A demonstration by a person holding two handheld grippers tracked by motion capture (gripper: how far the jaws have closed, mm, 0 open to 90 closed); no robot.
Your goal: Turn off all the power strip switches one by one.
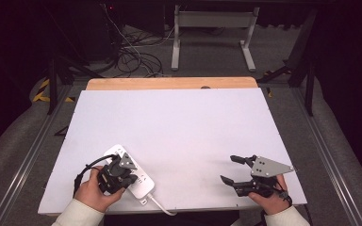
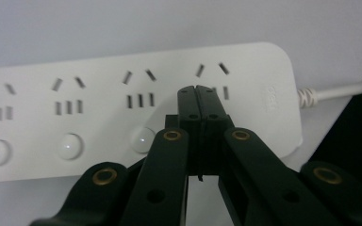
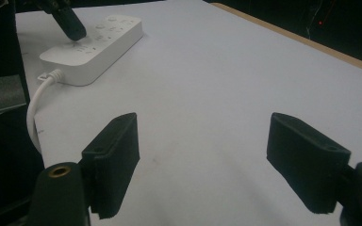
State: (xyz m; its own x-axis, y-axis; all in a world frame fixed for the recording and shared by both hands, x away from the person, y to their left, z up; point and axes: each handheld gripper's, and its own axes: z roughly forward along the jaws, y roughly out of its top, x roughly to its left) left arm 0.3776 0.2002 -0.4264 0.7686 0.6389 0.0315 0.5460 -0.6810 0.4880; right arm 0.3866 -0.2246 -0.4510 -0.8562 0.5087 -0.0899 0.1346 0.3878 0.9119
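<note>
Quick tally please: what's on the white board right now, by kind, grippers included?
Power strip: 1, white, with its cord.
Grippers: 2, black. Left gripper is shut with its tips over the strip; right gripper is open over bare board.
Total: 3

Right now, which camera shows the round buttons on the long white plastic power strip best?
The left gripper view: the long white plastic power strip sits close, three round buttons clear beside the shut left claw. The high view shows the strip small, partly under the hand. The right gripper view shows it far off, buttons tiny.
</note>
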